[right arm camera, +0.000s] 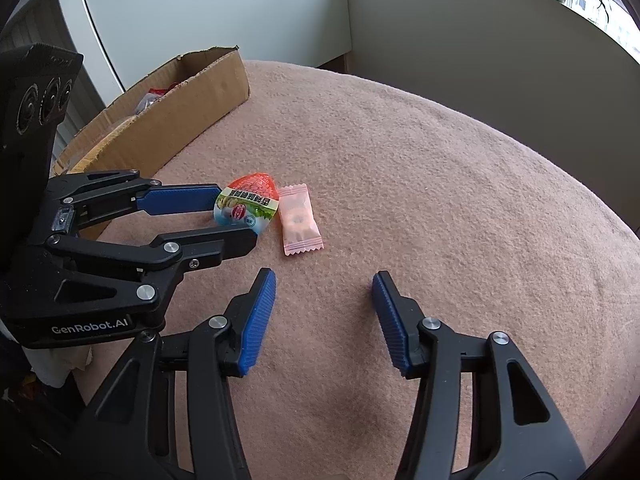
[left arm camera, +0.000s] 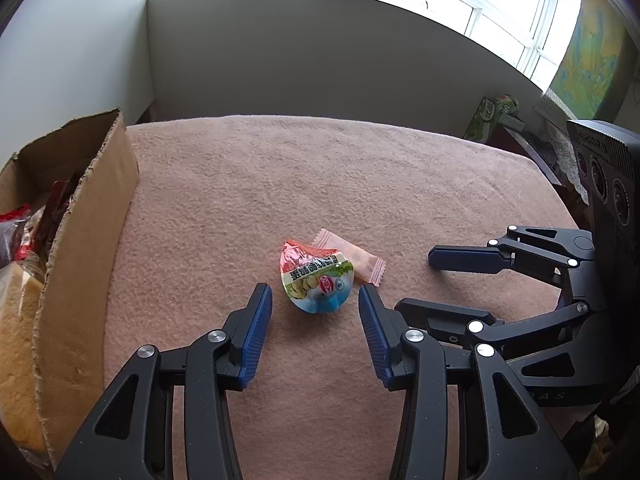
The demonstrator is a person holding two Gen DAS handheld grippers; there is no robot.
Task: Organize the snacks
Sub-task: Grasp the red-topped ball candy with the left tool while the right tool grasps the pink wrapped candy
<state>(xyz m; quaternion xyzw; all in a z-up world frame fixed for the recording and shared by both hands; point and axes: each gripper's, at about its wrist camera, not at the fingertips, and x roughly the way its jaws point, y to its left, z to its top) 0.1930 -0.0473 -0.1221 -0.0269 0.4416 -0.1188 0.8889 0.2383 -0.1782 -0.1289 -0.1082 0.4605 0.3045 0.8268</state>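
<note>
My left gripper (left arm camera: pixel 316 300) is half open around the round snack packet (left arm camera: pixel 318 280), pads not pressing yet. It looks light, crinkly, slippery: pinch its middle. My right gripper (right arm camera: pixel 324 292) is part open, empty. A pink candy wrapper (right arm camera: pixel 300 218) touches the packet, mid-blanket (right arm camera: pixel 440 200). "GenRobot.AI" is readable; the packet print isn't. Cardboard box (left arm camera: pixel 92 216) sits at the left edge.

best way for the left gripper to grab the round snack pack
Probably straight down onto the snack pack, jaws across its bulging middle. The left gripper is open and already straddles it. Close on the rounded sides, clear of the pink candy touching its far edge, so only the pack lifts.
</note>
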